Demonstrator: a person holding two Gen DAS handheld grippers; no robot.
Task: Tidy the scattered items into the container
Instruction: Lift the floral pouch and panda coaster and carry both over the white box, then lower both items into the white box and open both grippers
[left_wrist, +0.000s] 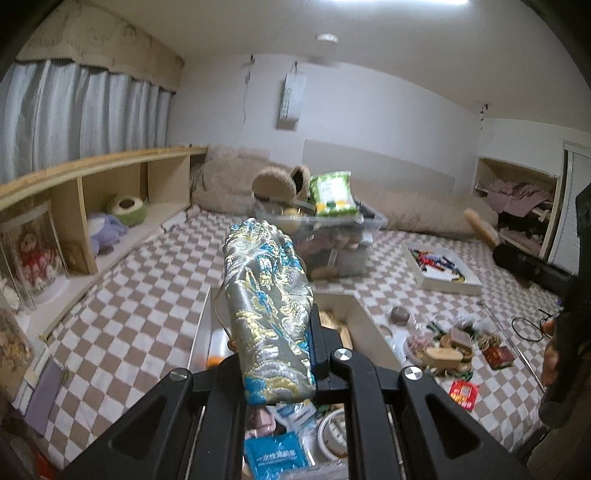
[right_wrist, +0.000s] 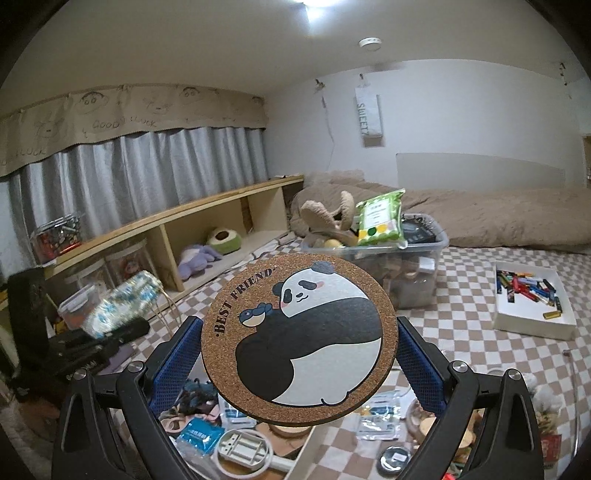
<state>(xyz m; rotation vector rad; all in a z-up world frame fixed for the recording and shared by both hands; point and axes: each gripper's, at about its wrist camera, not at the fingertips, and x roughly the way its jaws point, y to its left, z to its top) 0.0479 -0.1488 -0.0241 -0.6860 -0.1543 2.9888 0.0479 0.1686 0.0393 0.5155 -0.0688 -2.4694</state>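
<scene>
Both claws raised over the bed: left claw (left_wrist: 275, 350) clamps a brocade pouch (left_wrist: 267, 310), right claw (right_wrist: 299, 350) a cork coaster (right_wrist: 299, 341)

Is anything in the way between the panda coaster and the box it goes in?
Nothing visible blocks it. The right tool holds the panda coaster in the air right above the white box, which already has packets and other things inside.

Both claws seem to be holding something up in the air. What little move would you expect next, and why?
Probably lowering the right gripper and letting go. It is shut on the panda coaster, held above the white box that already contains packets and other bits, so a short drop should land it inside. The left gripper, clamped on the brocade pouch, could follow.
</scene>
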